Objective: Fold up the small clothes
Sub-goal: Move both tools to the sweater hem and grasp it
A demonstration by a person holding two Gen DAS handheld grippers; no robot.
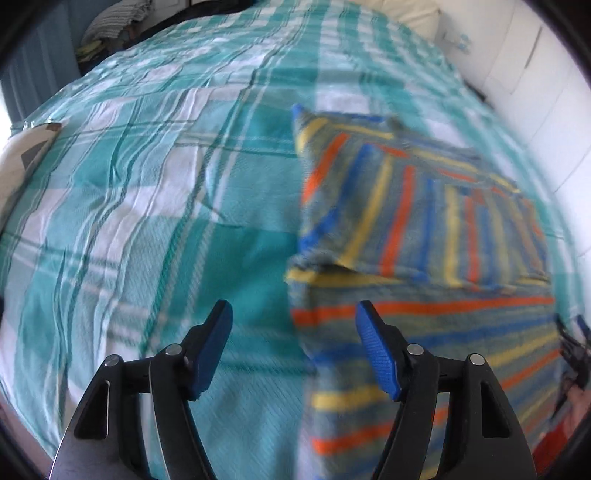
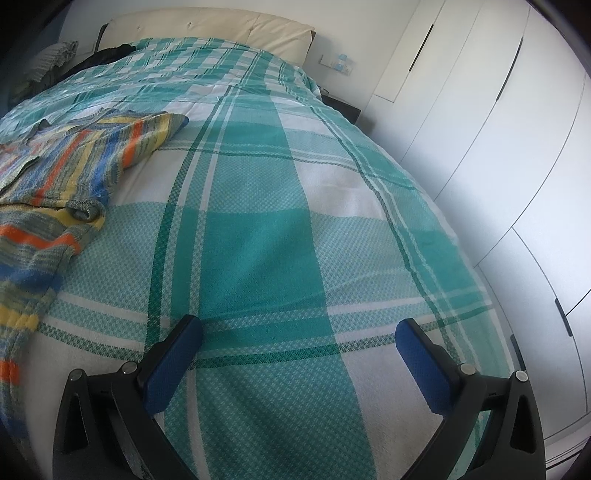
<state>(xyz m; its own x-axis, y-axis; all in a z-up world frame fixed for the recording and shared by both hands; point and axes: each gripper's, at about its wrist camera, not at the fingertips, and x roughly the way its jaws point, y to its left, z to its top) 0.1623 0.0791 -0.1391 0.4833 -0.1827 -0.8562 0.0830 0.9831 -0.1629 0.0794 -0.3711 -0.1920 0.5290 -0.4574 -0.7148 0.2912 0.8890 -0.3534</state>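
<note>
A striped knit garment (image 1: 417, 229) in blue, orange, yellow and grey lies on the teal checked bedspread (image 1: 147, 184), with one part folded over the rest. My left gripper (image 1: 293, 314) hovers over the garment's left edge, open, with nothing between its blue pads (image 1: 376, 347). The left wrist view is blurred. From the right wrist, the same garment (image 2: 62, 173) lies at the far left. My right gripper (image 2: 299, 328) stands wide open over the bare bedspread (image 2: 266, 221), apart from the garment and holding nothing.
White wardrobe doors (image 2: 480, 129) run along the bed's right side. A cream headboard (image 2: 207, 26) stands at the far end, with dark clothes (image 2: 103, 55) piled at the far left. A white patterned cloth (image 1: 26, 158) lies at the bed's left edge.
</note>
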